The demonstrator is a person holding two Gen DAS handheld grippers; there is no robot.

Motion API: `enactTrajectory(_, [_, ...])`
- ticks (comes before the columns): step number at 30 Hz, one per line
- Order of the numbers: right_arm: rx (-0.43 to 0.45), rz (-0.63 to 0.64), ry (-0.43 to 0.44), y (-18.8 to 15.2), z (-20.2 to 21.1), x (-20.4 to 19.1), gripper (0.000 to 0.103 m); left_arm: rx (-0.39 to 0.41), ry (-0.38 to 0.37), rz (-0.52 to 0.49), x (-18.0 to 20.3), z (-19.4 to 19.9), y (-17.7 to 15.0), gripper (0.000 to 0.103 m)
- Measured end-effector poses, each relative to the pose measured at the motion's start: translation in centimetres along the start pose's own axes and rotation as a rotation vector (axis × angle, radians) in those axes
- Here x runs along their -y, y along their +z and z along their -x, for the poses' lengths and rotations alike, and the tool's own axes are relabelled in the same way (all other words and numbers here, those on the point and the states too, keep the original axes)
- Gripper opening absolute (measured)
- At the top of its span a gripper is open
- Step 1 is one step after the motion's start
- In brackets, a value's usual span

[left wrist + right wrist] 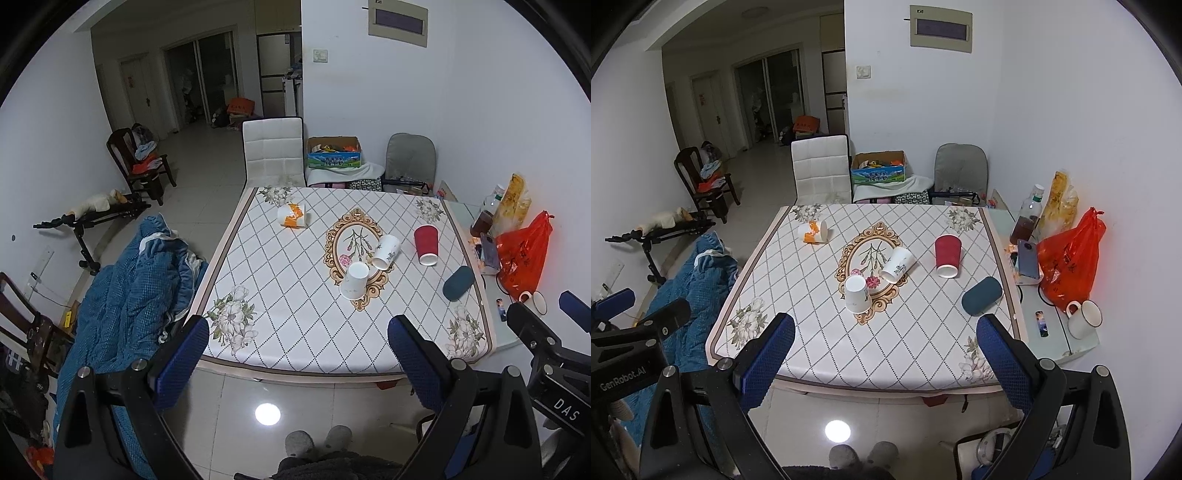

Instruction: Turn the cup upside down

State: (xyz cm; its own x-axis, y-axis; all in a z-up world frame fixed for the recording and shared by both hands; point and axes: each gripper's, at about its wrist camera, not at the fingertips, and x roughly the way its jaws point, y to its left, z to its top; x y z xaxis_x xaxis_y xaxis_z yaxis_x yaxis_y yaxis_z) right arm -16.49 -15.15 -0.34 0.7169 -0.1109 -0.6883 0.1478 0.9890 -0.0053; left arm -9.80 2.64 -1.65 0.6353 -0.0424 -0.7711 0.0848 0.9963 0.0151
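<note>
Now both claws hang back off the near table edge, left gripper (297, 354) and right gripper (886, 350) spread wide, holding nothing. Left to right: orange-and-white paper cup (293, 216) on its side, plain white paper cup (354, 280) already mouth-down, flower-printed white paper cup (385, 251) tipped over, red paper cup (426, 244) lying mouth toward us, axis running front-to-back. Best approach, I'd say: pinch across the wall mid-height, lift, then rotate.

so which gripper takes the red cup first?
Right, probably. The red cup is upside down on the right half of the table, nearer the right gripper than the left gripper. Both hang back off the near edge, jaws open and empty.
</note>
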Motion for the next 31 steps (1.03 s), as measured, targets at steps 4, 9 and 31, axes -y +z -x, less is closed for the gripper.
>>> enactTrajectory(4, [-0.003, -0.005, 0.007, -0.16, -0.08, 0.00, 0.101, -0.004, 0.001, 0.003, -0.06, 0.04, -0.02, 0.099])
enactTrajectory(9, [-0.008, -0.005, 0.013, -0.33, -0.13, -0.01, 0.101, -0.008, 0.011, 0.006, -0.44, 0.31, -0.42, 0.099])
enactTrajectory(31, [-0.018, -0.010, 0.020, -0.82, -0.28, 0.02, 0.101, -0.005, 0.017, 0.001, -0.70, 0.37, -0.80, 0.099])
